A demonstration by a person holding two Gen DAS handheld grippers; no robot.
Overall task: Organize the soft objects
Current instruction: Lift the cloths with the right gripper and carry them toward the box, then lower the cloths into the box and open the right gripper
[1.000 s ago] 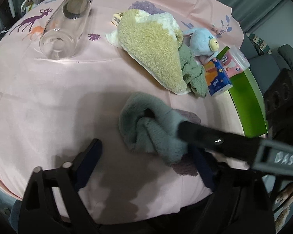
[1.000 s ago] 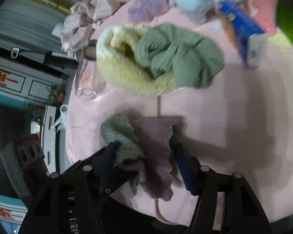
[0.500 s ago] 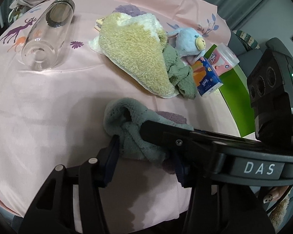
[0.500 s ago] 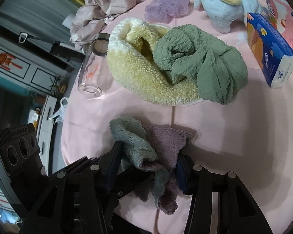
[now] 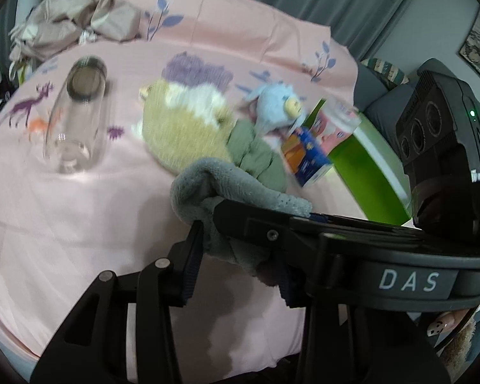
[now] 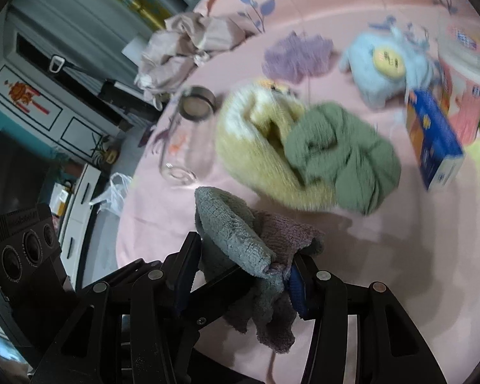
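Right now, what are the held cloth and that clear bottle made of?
Grey cloth: looks like microfibre terry, with matte looped pile and a mauve reverse. Clear bottle: glass or hard plastic, glossy and see-through; blur leaves it open.

Both wrist cameras looked forward along their tongs, close above the pink-covered counter. The two views shared the grey towel at lower centre and the yellow towel beyond it.

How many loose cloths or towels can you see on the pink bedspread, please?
5: a grey-and-mauve cloth held between both grippers' fingers, a yellow fluffy towel, a green cloth on it, a purple cloth behind, crumpled beige fabric farthest. Others may be hidden.
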